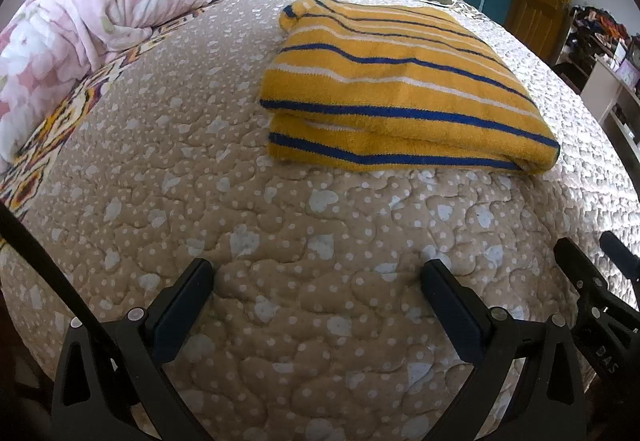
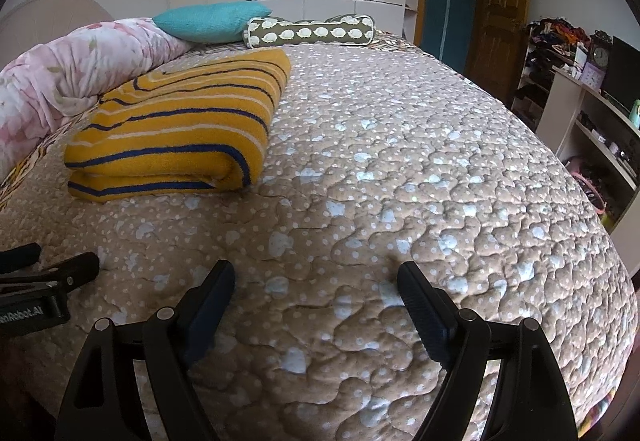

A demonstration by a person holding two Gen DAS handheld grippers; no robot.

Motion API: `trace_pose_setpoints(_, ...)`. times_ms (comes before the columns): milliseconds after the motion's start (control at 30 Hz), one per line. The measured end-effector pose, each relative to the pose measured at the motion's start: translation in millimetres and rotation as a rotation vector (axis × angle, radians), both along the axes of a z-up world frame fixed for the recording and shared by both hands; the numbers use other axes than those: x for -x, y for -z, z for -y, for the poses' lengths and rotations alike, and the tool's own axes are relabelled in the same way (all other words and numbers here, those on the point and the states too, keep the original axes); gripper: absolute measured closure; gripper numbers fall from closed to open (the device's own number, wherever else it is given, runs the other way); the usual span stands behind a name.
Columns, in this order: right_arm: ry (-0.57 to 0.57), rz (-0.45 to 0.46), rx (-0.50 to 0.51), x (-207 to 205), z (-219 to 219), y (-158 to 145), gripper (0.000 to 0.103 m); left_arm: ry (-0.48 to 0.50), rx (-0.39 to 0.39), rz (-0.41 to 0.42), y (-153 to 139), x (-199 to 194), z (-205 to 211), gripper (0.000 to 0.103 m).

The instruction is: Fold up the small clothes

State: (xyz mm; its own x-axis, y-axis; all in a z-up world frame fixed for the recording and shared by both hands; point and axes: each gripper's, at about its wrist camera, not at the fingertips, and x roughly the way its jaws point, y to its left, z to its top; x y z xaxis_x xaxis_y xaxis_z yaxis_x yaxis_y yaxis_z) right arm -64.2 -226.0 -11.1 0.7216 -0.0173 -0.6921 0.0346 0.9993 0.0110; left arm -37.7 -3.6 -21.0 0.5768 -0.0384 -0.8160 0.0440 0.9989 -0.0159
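We see yellow striped cloth folded flat on bed, ahead of left hand-held gripper and right hand-held gripper; both wide apart, holding nothing; folding looks done

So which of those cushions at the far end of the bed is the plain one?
The turquoise cushion. It has no pattern, while the olive bolster beside it is covered in white shapes.
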Motion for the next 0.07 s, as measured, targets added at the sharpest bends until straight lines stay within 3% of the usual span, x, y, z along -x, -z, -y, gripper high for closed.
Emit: trace_pose_setpoints(67,-0.031,0.005,-0.004,-1.1,-2.4,-6.0,0.016,0.009,0.023,-0.014,-5.6,-3.4,-5.0,0.000)
